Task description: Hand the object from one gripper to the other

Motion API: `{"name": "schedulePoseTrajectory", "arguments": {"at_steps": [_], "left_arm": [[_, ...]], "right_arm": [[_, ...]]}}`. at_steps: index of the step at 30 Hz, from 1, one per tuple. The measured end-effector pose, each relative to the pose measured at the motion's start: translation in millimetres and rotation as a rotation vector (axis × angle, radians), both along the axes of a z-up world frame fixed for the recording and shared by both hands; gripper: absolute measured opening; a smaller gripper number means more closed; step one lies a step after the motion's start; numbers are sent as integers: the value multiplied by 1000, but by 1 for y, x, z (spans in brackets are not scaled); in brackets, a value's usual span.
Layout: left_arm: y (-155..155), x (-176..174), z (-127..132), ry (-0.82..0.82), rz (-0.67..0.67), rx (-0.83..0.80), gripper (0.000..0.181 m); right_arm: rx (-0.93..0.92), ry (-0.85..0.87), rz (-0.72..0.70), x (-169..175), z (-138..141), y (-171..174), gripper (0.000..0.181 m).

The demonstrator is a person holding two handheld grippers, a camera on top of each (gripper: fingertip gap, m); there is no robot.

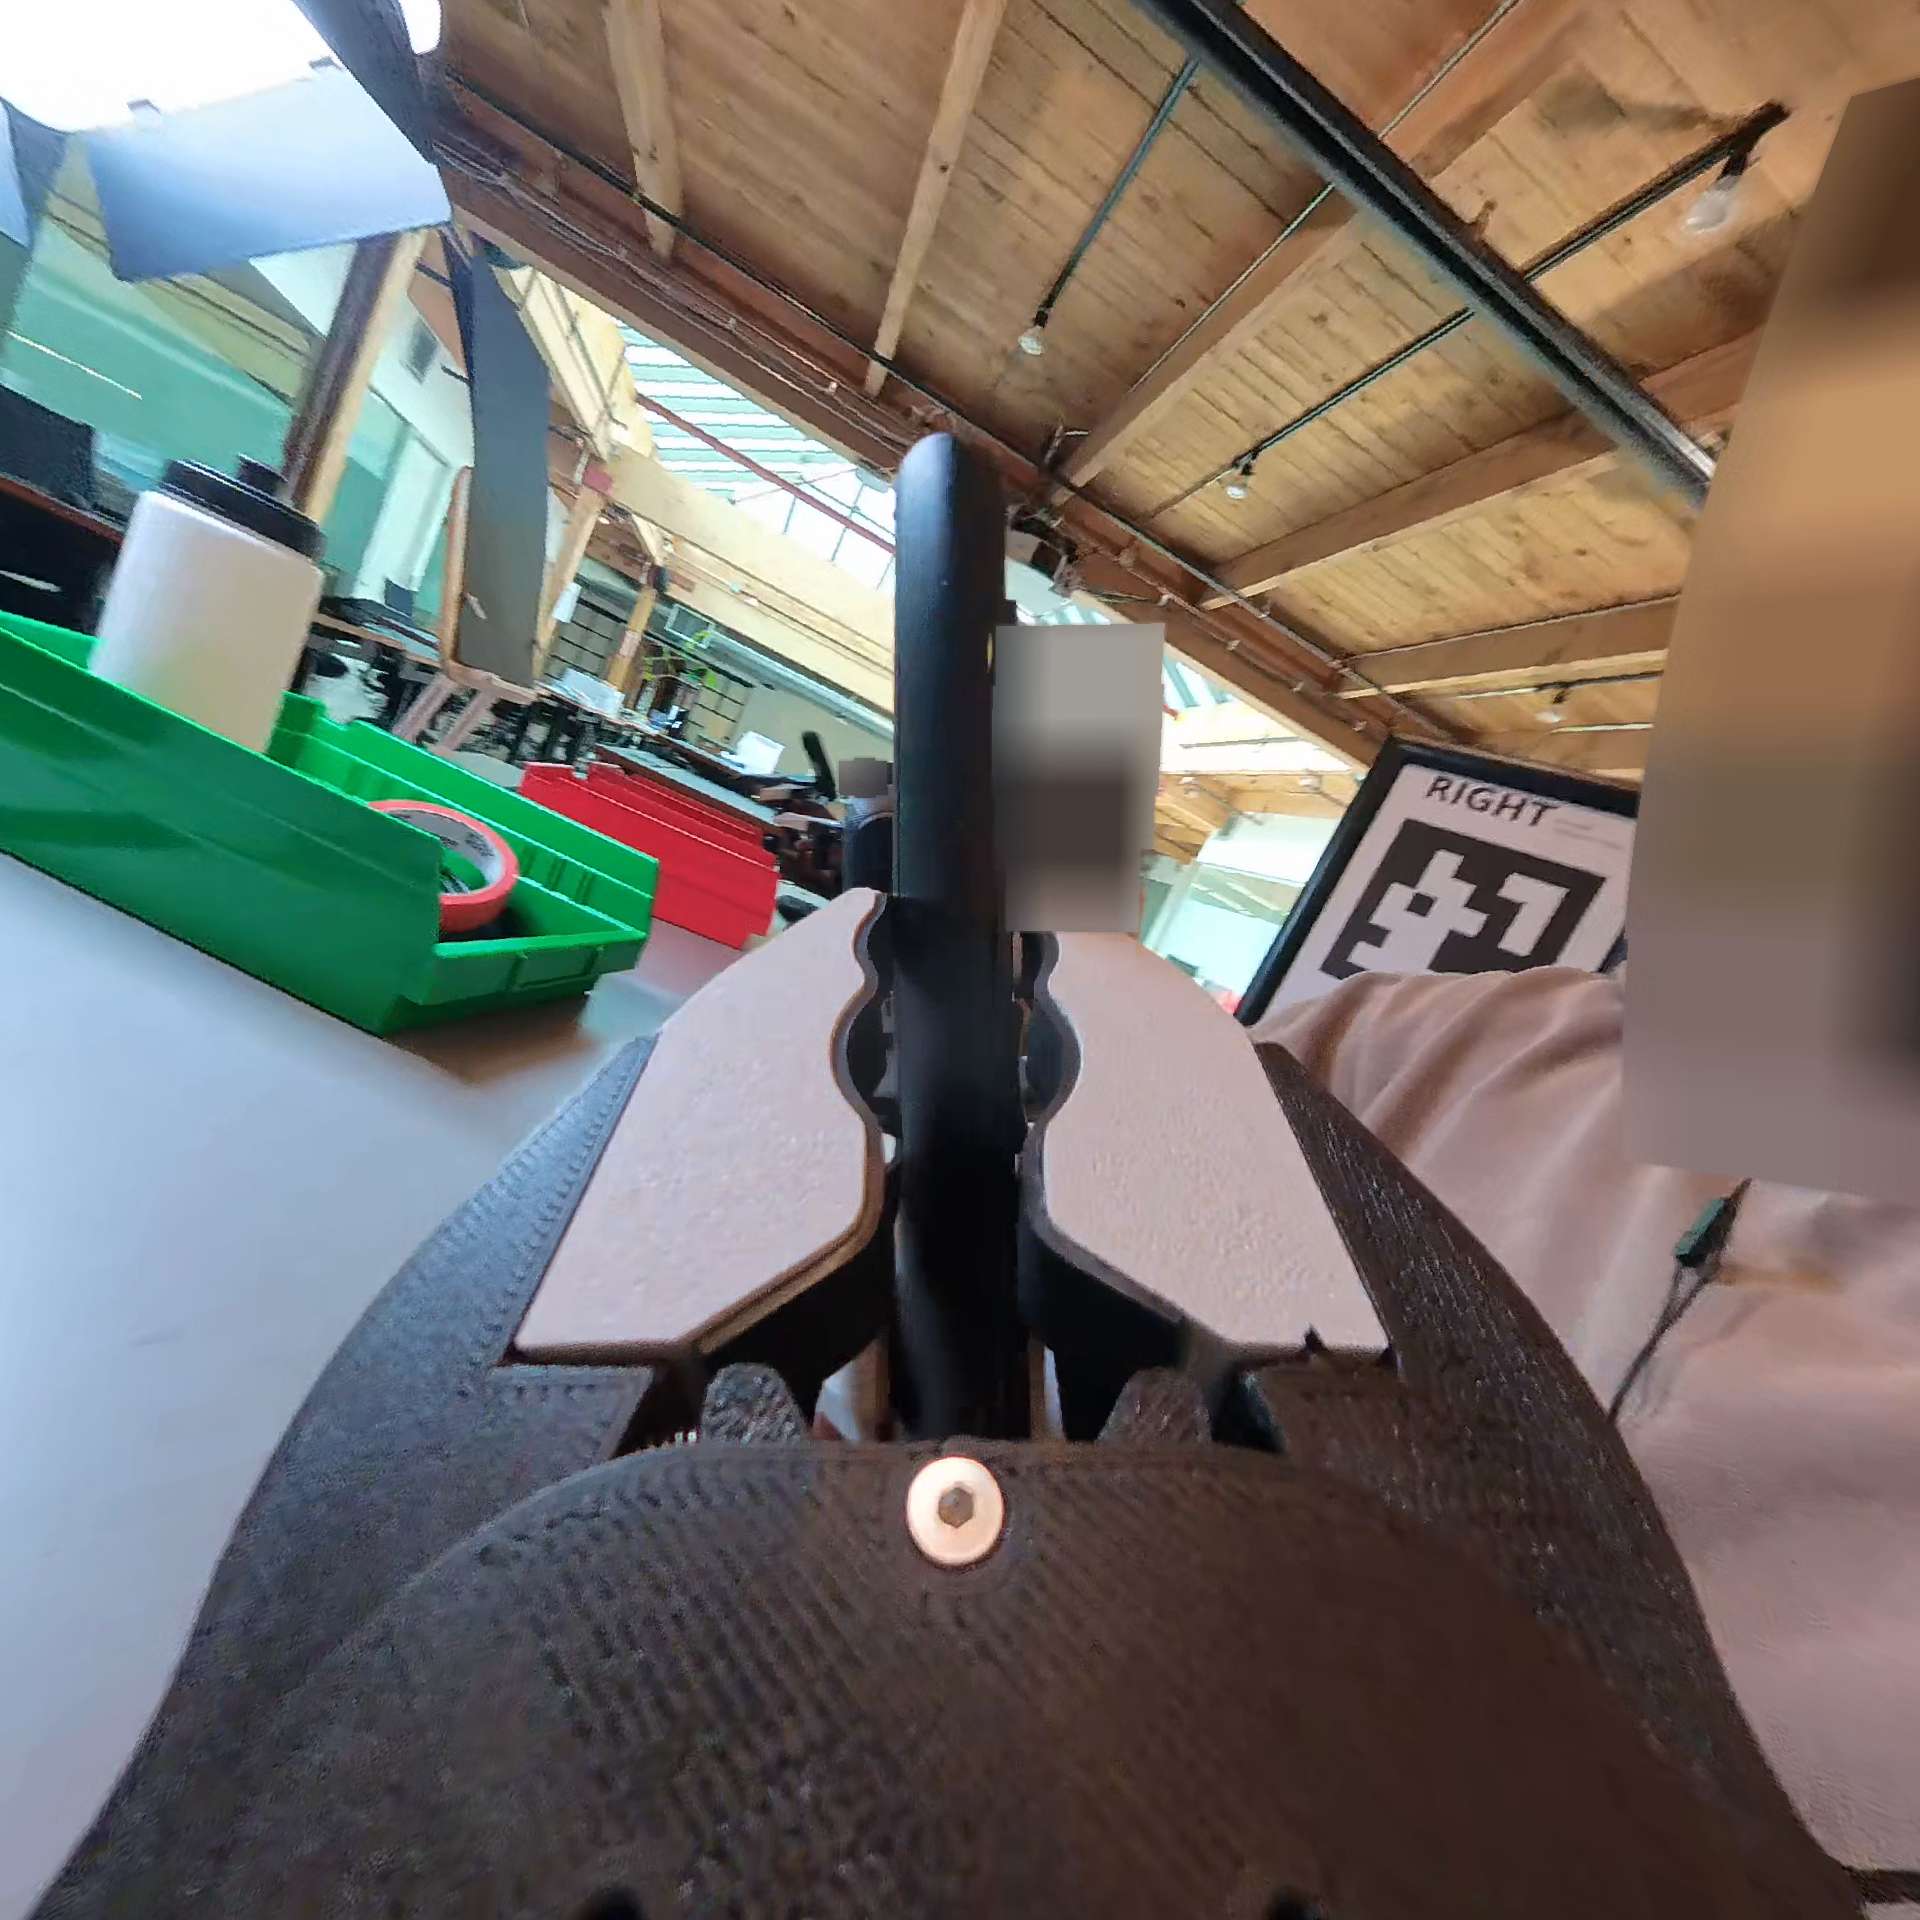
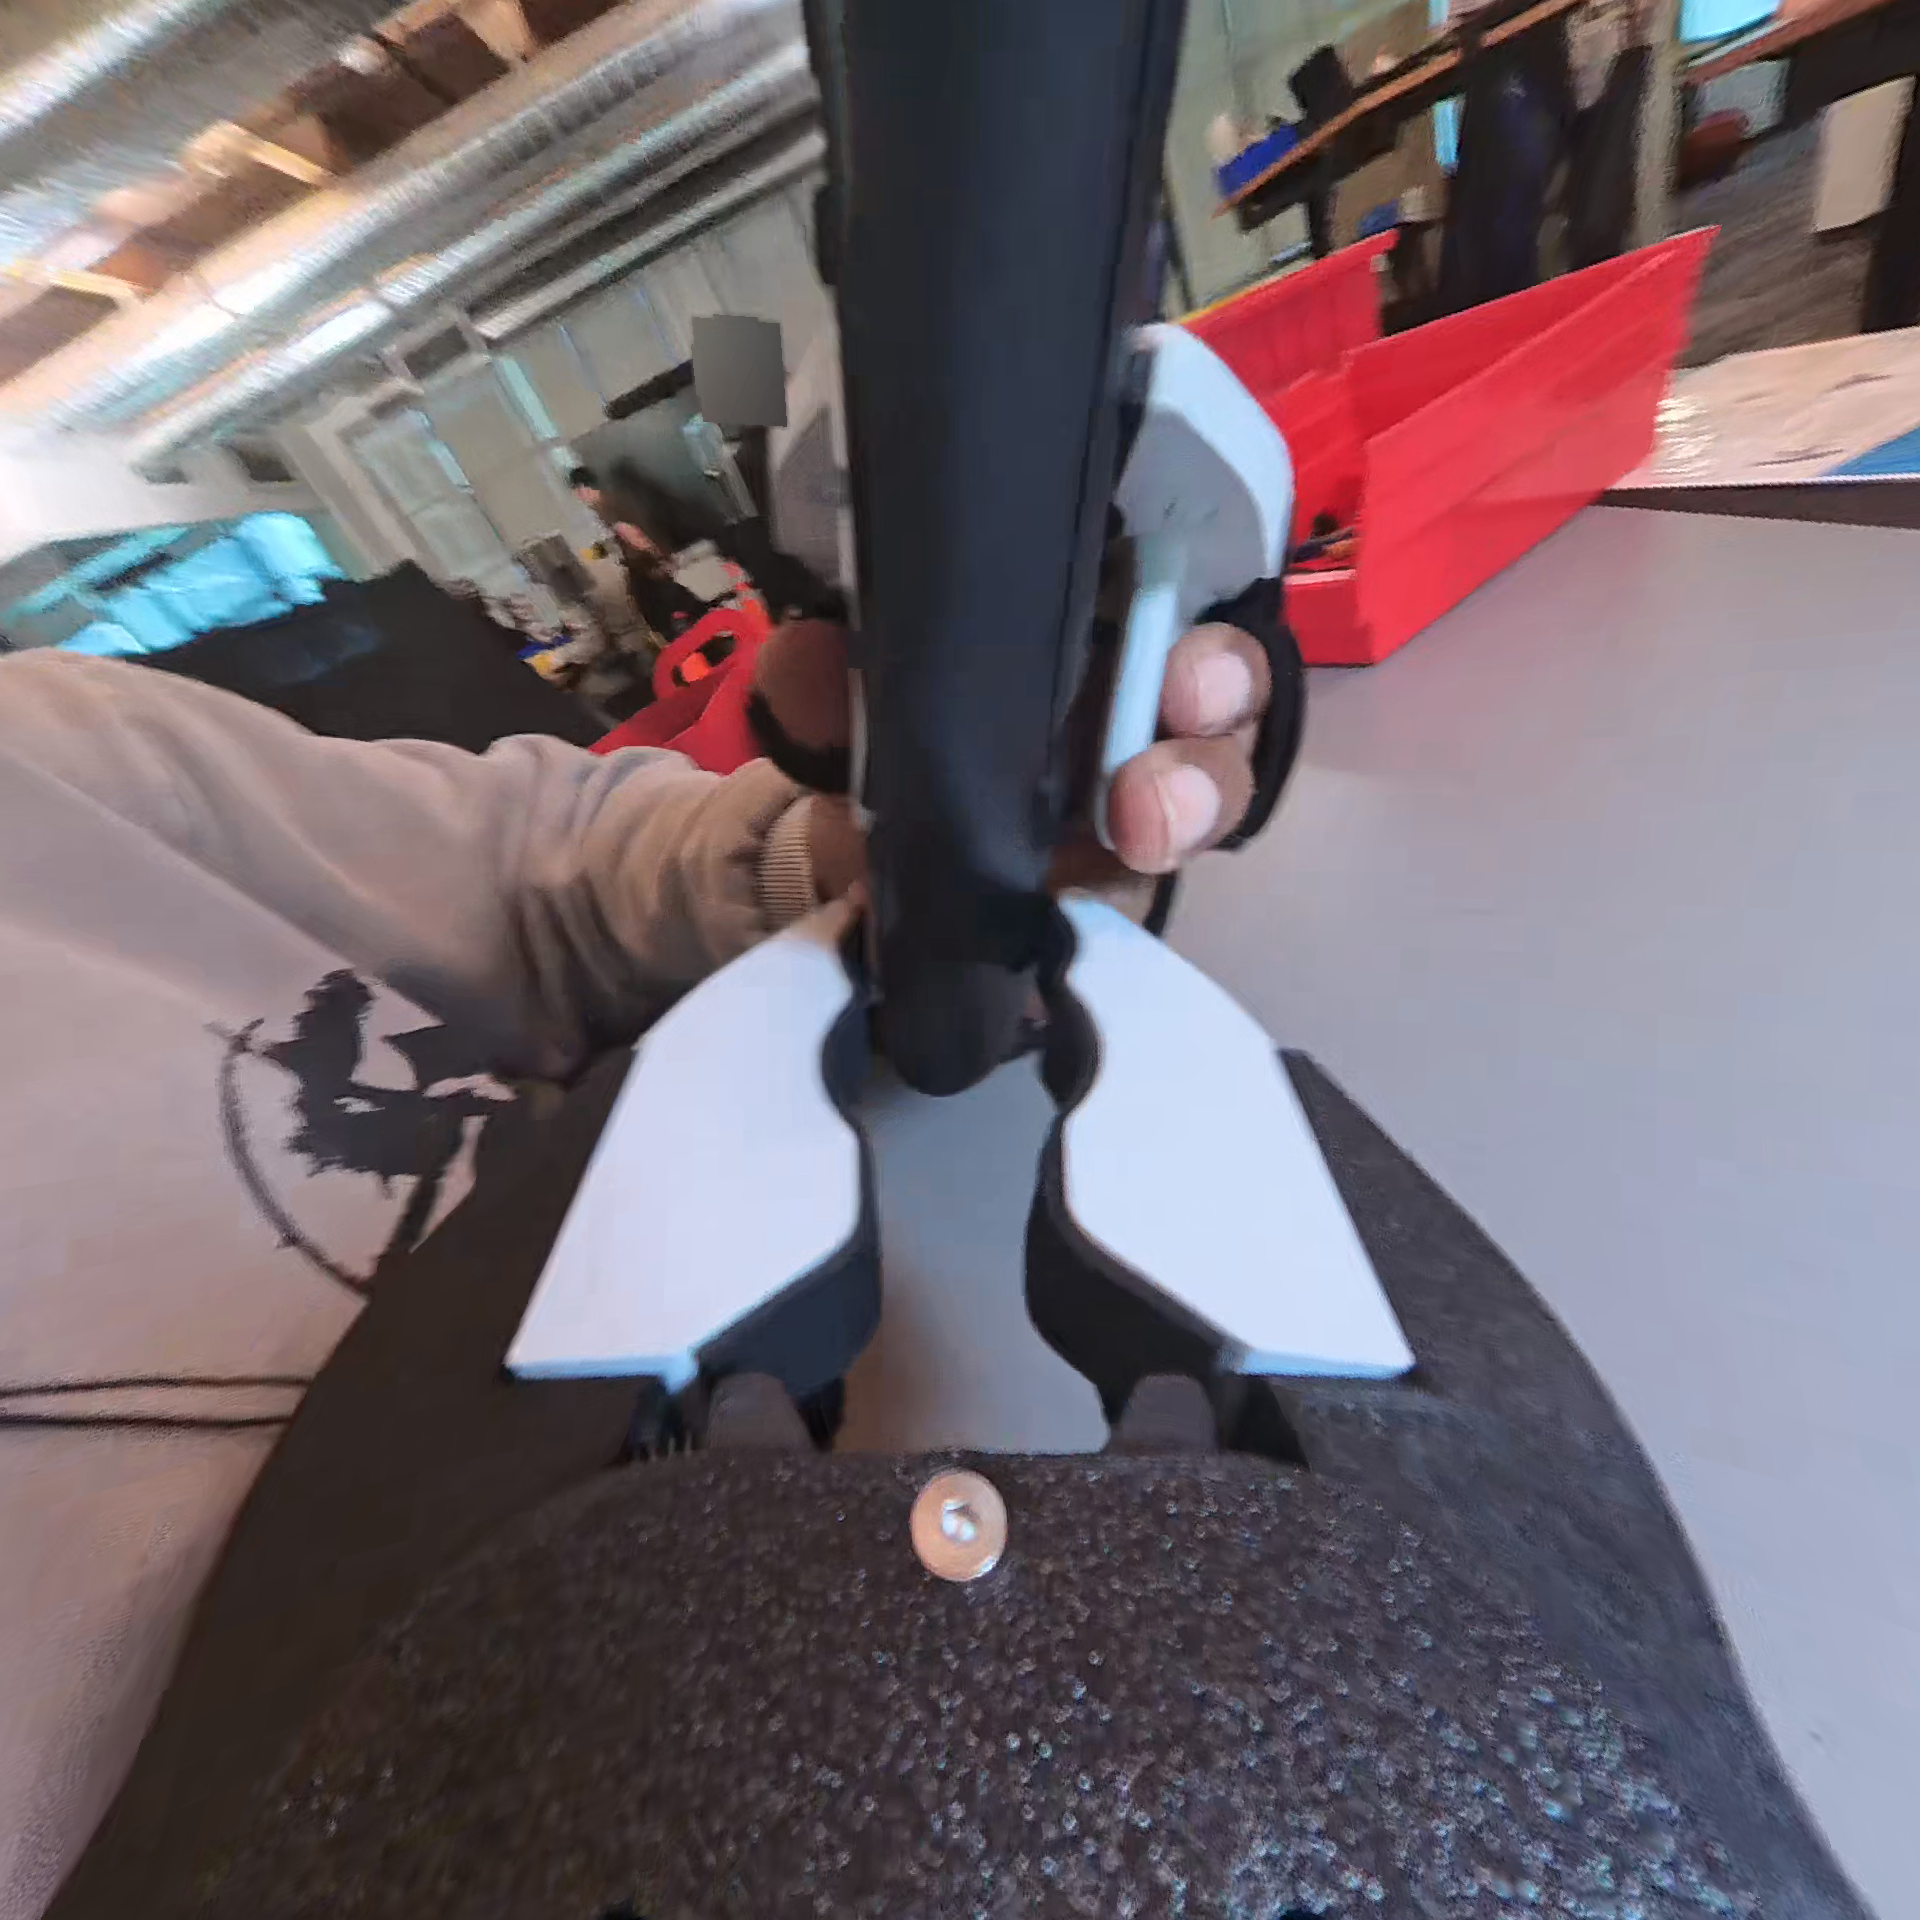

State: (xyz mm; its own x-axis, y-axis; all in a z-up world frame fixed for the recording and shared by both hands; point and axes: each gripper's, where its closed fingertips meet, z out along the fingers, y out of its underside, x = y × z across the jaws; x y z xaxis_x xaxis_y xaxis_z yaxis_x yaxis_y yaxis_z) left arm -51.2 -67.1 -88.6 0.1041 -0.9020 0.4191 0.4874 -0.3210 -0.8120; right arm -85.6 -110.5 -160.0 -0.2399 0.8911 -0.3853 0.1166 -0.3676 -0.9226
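Observation:
A long black object (image 1: 948, 665) with a rounded tip stands up between the tan pads of my left gripper (image 1: 954, 935), which is shut on it. The shaft runs back toward the gripper's base. In the right wrist view the black shaft (image 2: 977, 468) comes down from the top, and its rounded end sits between the white fingertips of my right gripper (image 2: 961, 951). Those fingertips press against its sides. A hand (image 2: 1184, 738) squeezes the left gripper's white trigger (image 2: 1195, 499) beside the shaft. This view is blurred.
Green bins (image 1: 260, 852) hold a roll of red tape (image 1: 468, 862) and a white bottle (image 1: 208, 613) at the left. Red bins (image 1: 675, 842) stand behind and also show in the right wrist view (image 2: 1486, 447). The grey table (image 2: 1558, 935) lies below. A framed marker board (image 1: 1455, 883) and the person's beige sleeve (image 2: 364, 831) are close by. Tip to tip, the grippers are about 8 centimetres apart.

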Motion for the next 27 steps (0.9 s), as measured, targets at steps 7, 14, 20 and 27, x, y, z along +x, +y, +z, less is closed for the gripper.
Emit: {"name": "schedulePoseTrajectory", "arguments": {"at_steps": [7, 14, 20, 27], "left_arm": [[14, -36, -1, 169, 179, 88, 24], [34, -51, -25, 295, 196, -7, 14], [50, -76, -29, 302, 252, -114, 29], [51, -97, -19, 439, 357, -53, 35]], "right_arm": [[178, 14, -148, 29, 23, 54, 24], [587, -31, -284, 67, 57, 84, 23], [836, -183, -543, 127, 105, 141, 23], [870, -563, -722, 235, 131, 220, 22]]}}
